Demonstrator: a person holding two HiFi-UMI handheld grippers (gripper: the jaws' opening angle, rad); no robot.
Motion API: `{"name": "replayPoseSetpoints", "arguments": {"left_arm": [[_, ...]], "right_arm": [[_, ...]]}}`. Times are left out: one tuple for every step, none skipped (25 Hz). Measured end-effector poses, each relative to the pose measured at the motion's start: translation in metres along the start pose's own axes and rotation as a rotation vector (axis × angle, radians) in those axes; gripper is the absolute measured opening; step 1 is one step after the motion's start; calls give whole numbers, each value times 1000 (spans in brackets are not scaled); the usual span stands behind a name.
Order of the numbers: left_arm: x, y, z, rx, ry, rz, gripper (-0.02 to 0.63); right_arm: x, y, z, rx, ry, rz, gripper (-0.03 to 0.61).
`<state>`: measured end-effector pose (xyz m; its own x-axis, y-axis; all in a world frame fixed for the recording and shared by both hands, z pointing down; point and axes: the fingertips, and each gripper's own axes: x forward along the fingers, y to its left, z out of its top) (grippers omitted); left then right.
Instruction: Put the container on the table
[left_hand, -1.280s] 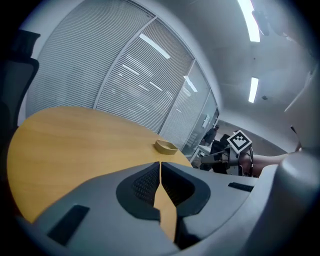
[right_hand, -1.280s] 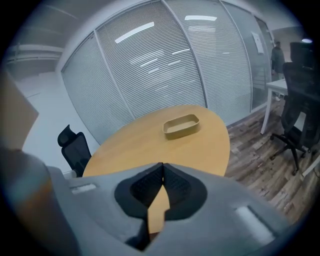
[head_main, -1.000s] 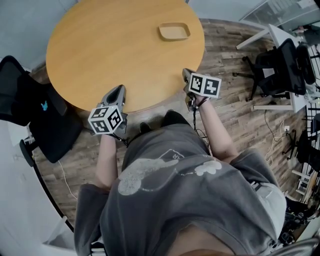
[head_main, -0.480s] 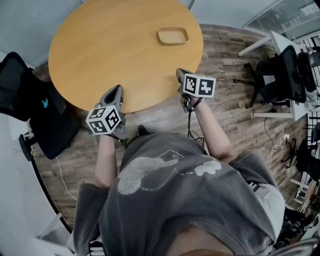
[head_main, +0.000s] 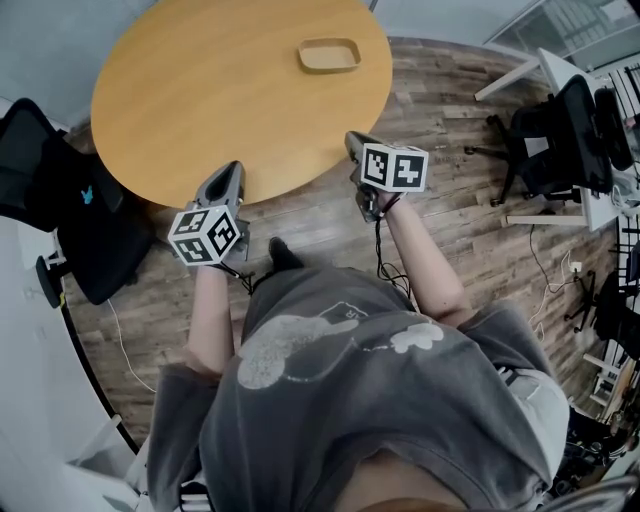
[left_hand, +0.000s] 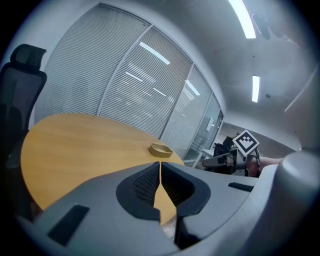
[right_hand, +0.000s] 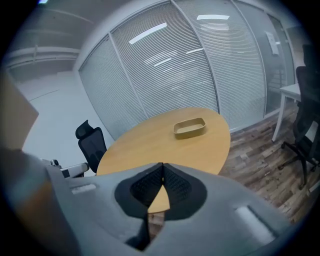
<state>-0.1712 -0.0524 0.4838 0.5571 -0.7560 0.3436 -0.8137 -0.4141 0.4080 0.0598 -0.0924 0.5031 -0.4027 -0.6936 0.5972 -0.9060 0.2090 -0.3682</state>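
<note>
A shallow tan container sits on the far side of the round wooden table, with nothing touching it. My left gripper is at the table's near edge, jaws shut and empty. My right gripper hangs over the floor just off the table's right edge, also shut and empty. In the left gripper view the container lies well beyond the shut jaws. The right gripper view shows the container far past its shut jaws.
A black office chair stands close to the table's left side. A second black chair and a white desk are at the right. Cables trail over the wood floor.
The view has pulled back from the table. Both grippers have drawn away from the container toward the person, and the right gripper is now off the table's edge.
</note>
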Motion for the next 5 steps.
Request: {"name": "replayPoseSetpoints", "arguments": {"left_arm": [[-3, -6, -3, 2, -2, 1, 9], [-7, -12, -7, 3, -4, 3, 9], [-10, -17, -11, 4, -5, 4, 9], [-13, -22, -15, 5, -5, 6, 9], [-17, -28, -18, 6, -6, 8, 9]], "right_arm": [[-6, 0, -4, -3, -2, 5, -2], [-12, 0, -8, -6, -3, 9, -2], [-18, 0, -12, -9, -3, 14, -2], [-23, -1, -16, -13, -4, 18, -2], [-29, -1, -20, -16, -4, 21, -2]]}}
